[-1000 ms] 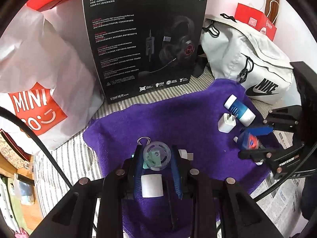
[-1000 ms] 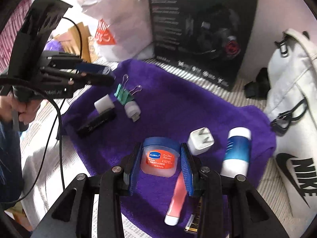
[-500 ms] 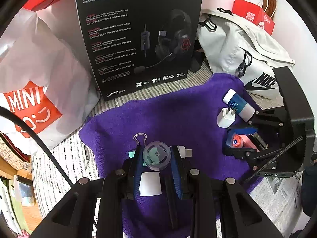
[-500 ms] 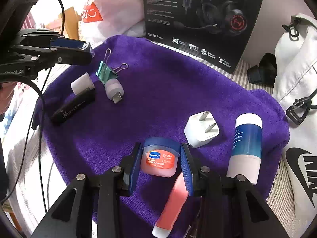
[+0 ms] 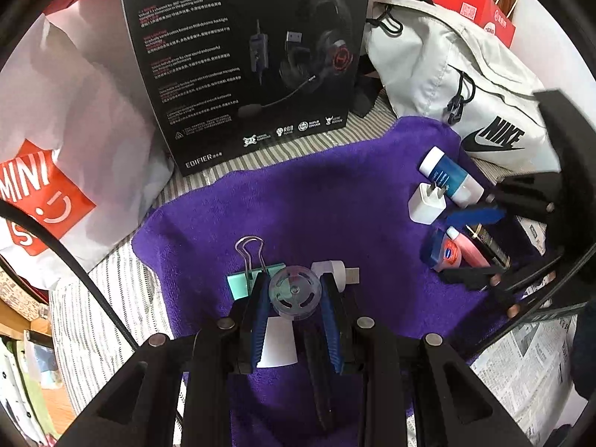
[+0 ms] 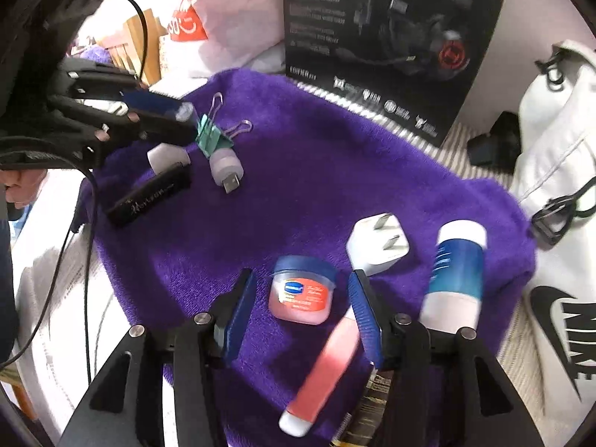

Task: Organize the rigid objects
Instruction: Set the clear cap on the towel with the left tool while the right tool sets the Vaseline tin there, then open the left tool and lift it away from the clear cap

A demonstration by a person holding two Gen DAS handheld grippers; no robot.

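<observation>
On the purple towel (image 5: 316, 205) my left gripper (image 5: 295, 292) is shut on a small clear round spool (image 5: 295, 294), just above a green binder clip (image 5: 246, 283), a white USB adapter (image 5: 337, 272) and a white cap (image 5: 277, 342). My right gripper (image 6: 302, 279) is opening. A pink balm jar with a blue lid (image 6: 301, 294) sits on the towel between its jaws, with a gap on each side. A white wall plug (image 6: 376, 246), a blue and white bottle (image 6: 456, 275) and a pink tube (image 6: 327, 365) lie close by. A black stick (image 6: 149, 197) lies under the left gripper (image 6: 178, 115).
A black headset box (image 5: 246, 59) stands behind the towel. A white Nike bag (image 5: 465, 85) lies at the right and a white Miniso bag (image 5: 56, 141) at the left. Newspaper (image 5: 521, 354) lies at the lower right, over striped bedding (image 5: 111, 290).
My right gripper's jaws have spread off the balm jar, which now rests free on the towel. The left gripper still grips the clear spool in about the same place.
</observation>
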